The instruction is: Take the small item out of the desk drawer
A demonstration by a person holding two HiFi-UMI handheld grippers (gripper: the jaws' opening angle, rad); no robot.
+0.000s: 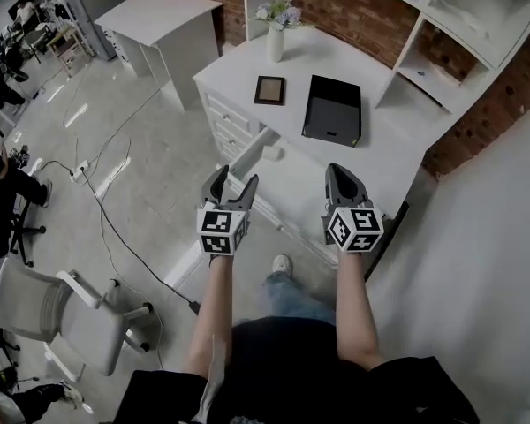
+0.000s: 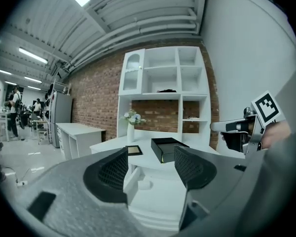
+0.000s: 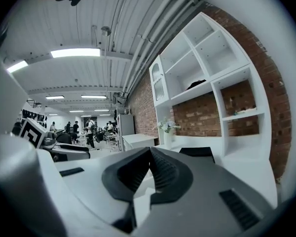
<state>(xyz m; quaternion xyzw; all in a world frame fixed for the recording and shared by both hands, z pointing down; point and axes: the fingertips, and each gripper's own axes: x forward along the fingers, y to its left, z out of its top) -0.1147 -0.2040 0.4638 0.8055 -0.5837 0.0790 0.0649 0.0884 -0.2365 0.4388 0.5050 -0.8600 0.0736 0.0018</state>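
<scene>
Standing in front of the desk (image 1: 384,162), a person holds a gripper in each hand.

Far to the left of the desk, a grey chair (image 1: 66,312) sits on the floor. A black cable (image 1: 115,228) runs over the floor between the chair and the desk. A second white table (image 1: 159,16) stands behind the desk's left corner, well apart from it.

The left gripper (image 1: 237,178) is up in the air by the desk's left front. Its two fingers are spread wide and hold nothing.

The drawer (image 1: 247,155) sticks out of the desk's left front, pulled open. The small item (image 1: 272,153) is white and lies inside the drawer. It is just past the left gripper's tips, and no gripper touches it.

On the desk top, at the back left, stands a white vase (image 1: 275,41) with flowers in it. A dark frame (image 1: 269,89) lies flat on the desk, just in front of the vase. A black box (image 1: 333,109) lies on the middle of the desk, to the right of the frame.

The right gripper (image 1: 343,170) is over the desk's front part, in front of the box. Its two fingers are pressed together at the tips, with nothing in them.

A white shelf (image 1: 450,34) stands on the desk's right end, against a brick wall.
</scene>
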